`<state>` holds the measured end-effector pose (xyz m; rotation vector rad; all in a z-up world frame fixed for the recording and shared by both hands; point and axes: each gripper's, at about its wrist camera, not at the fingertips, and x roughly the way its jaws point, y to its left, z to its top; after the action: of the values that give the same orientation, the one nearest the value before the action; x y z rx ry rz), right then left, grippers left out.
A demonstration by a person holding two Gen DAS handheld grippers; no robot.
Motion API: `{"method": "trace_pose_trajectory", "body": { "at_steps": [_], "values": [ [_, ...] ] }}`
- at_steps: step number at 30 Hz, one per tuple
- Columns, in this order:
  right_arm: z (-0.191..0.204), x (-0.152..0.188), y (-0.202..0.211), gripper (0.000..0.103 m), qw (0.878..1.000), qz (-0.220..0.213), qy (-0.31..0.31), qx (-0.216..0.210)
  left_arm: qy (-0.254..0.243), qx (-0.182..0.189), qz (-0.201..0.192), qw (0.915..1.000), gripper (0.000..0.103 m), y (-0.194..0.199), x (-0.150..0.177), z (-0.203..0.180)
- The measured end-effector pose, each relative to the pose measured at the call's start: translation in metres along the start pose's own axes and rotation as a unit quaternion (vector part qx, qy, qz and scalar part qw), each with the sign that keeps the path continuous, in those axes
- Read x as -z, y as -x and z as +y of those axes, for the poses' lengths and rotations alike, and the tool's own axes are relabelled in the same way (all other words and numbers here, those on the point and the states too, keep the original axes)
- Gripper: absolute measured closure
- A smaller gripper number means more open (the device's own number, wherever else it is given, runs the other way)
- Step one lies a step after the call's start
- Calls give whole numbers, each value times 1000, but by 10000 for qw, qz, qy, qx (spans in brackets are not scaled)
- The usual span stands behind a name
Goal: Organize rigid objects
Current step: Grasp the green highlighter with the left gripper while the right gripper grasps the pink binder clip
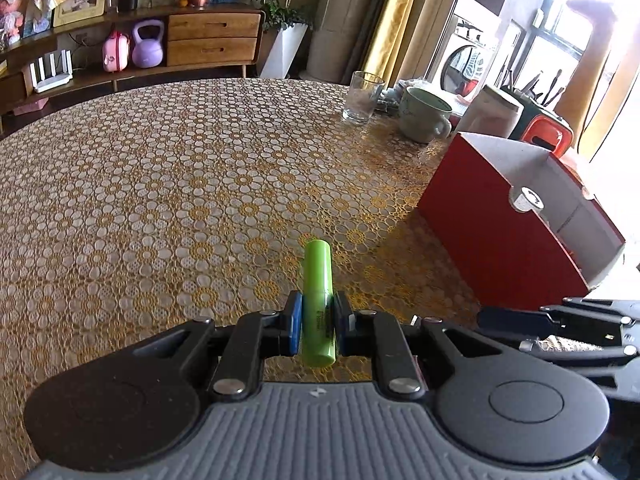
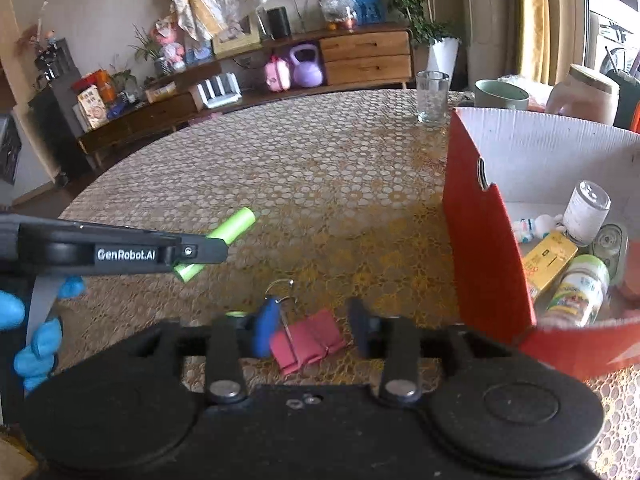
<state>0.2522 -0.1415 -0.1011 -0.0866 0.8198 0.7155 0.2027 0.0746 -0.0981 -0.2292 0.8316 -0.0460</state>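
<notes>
My left gripper (image 1: pixel 318 320) is shut on a green cylinder (image 1: pixel 318 280) and holds it above the patterned tablecloth. The right wrist view shows the same gripper (image 2: pixel 202 252) at the left with the green cylinder (image 2: pixel 236 224) sticking out of it. My right gripper (image 2: pixel 314 320) stands open. A red binder clip (image 2: pixel 308 344) with a wire handle lies between its jaws, against the left blue pad (image 2: pixel 266 326) and apart from the right pad (image 2: pixel 358 320). To the right stands a red cardboard box (image 2: pixel 484 260) with a white inside, also seen from the left wrist (image 1: pixel 500 240).
The box holds a white jar (image 2: pixel 586 212), a yellow carton (image 2: pixel 548 260), a spice bottle (image 2: pixel 576 292) and a small plush toy (image 2: pixel 532 226). A glass (image 2: pixel 432 96) and a green mug (image 2: pixel 500 94) stand at the table's far edge. A blue-gloved hand (image 2: pixel 36 344) holds the left gripper.
</notes>
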Motion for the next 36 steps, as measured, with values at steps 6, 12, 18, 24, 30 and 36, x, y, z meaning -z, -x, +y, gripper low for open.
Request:
{"method": "trace_pose_trajectory", "body": {
  "at_steps": [6, 12, 18, 24, 30, 36],
  "values": [
    [14, 9, -11, 28, 9964, 53, 804, -246, 11, 15, 21, 10000, 87, 7, 6, 1],
    [15, 7, -36, 32, 9905, 353, 1287, -343, 14, 4, 43, 10000, 87, 7, 7, 2],
    [15, 5, -49, 35, 9874, 520, 1454, -346, 54, 20, 103, 9999, 87, 4, 8, 4],
    [15, 8, -53, 42, 9851, 593, 1562, -408, 50, 22, 136, 9999, 87, 1, 8, 2],
    [15, 7, -50, 54, 9856, 596, 1551, -322, 35, 14, 145, 9999, 87, 2, 9, 2],
    [13, 3, -36, 55, 9906, 591, 1216, -212, 13, -10, 146, 9999, 87, 6, 11, -2]
  ]
}}
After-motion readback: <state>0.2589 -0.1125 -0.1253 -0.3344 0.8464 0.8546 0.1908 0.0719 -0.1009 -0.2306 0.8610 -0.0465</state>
